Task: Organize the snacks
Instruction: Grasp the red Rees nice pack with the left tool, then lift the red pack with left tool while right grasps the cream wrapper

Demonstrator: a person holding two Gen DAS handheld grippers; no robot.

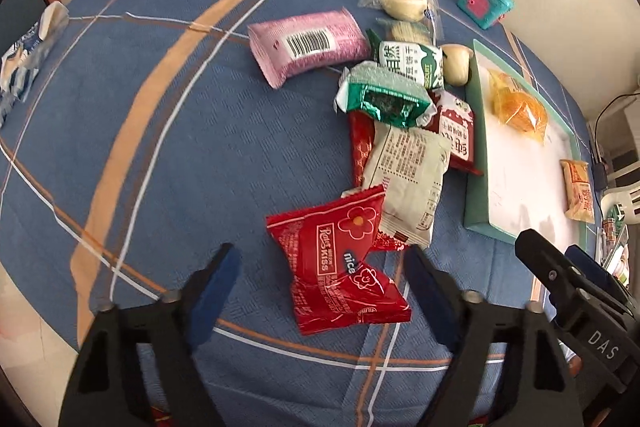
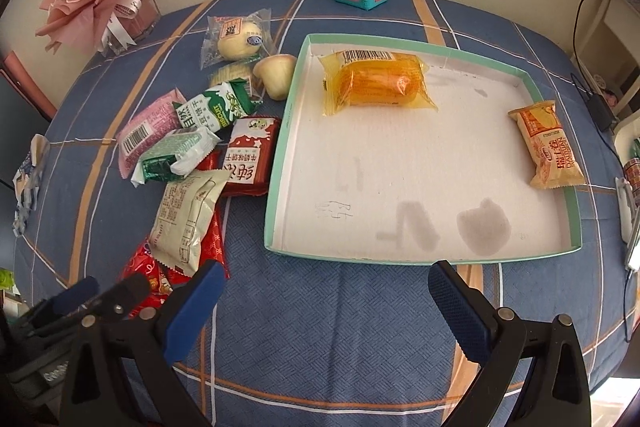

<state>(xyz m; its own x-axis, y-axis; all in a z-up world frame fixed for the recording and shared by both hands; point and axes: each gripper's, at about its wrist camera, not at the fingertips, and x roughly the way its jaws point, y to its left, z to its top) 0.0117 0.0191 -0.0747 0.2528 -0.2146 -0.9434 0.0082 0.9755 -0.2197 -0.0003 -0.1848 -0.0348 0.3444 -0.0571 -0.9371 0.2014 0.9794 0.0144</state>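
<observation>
Pick-up step: our left gripper [image 1: 320,279], open, straddles the red snack packet [image 1: 340,267]; next we pinch it and carry it to the tray [image 2: 276,187]; right gripper [image 2: 324,291] open, empty.

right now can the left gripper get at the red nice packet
Probably yes. The left gripper points down with the red packet lying between its fingers, which do not touch it yet. Nothing lies on that packet; only its upper corner meets the cream packet.
</observation>
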